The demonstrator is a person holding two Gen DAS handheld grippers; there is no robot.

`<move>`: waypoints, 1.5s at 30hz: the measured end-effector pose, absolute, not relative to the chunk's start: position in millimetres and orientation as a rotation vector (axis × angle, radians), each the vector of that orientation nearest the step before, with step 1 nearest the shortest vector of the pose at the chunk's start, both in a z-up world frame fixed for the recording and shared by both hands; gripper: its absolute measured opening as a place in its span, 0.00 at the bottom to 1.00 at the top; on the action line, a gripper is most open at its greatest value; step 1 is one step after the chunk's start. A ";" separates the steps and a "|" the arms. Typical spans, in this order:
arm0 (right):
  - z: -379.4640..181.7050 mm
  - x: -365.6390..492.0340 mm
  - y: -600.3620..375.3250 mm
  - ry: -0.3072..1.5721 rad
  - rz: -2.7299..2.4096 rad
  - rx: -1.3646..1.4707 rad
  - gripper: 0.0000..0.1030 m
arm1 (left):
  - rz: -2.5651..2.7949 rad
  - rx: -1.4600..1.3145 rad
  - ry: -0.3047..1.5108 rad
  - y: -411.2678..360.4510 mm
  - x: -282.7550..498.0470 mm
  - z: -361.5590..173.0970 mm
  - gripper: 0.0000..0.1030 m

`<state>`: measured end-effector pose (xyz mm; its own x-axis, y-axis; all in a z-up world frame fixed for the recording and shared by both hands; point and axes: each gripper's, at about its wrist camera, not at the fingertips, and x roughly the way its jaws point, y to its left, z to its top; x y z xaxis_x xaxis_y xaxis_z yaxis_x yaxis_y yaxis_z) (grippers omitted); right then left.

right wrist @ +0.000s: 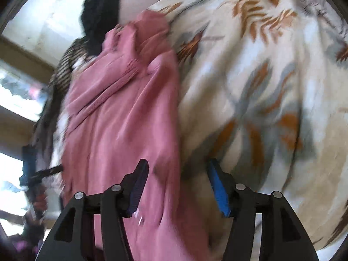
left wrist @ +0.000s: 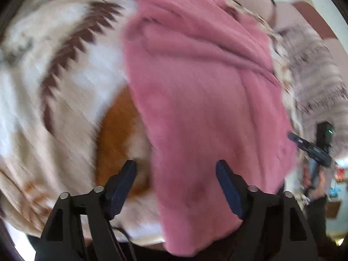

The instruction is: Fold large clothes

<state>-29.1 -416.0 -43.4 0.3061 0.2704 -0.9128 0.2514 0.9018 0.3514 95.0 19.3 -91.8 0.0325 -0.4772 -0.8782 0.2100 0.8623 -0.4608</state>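
A large pink knit garment lies bunched lengthwise on a cream patterned blanket. My left gripper is open, its jaws wide apart just above the garment's near left edge, holding nothing. The right wrist view shows the same pink garment with its ribbed hem and a sleeve rumpled at the far end. My right gripper is open over the garment's right edge where it meets the blanket. The right gripper also shows in the left wrist view at the far right. Both views are motion-blurred.
The blanket covers a bed-like surface with brown, orange and grey leaf patterns. A dark garment and a striped cloth lie beyond the pink garment's far end. A fringed blanket edge is at the right.
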 end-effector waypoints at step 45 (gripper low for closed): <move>-17.8 211.1 -442.8 0.768 0.108 0.979 0.09 | -0.415 -0.870 1.268 60.0 346.9 -81.1 0.08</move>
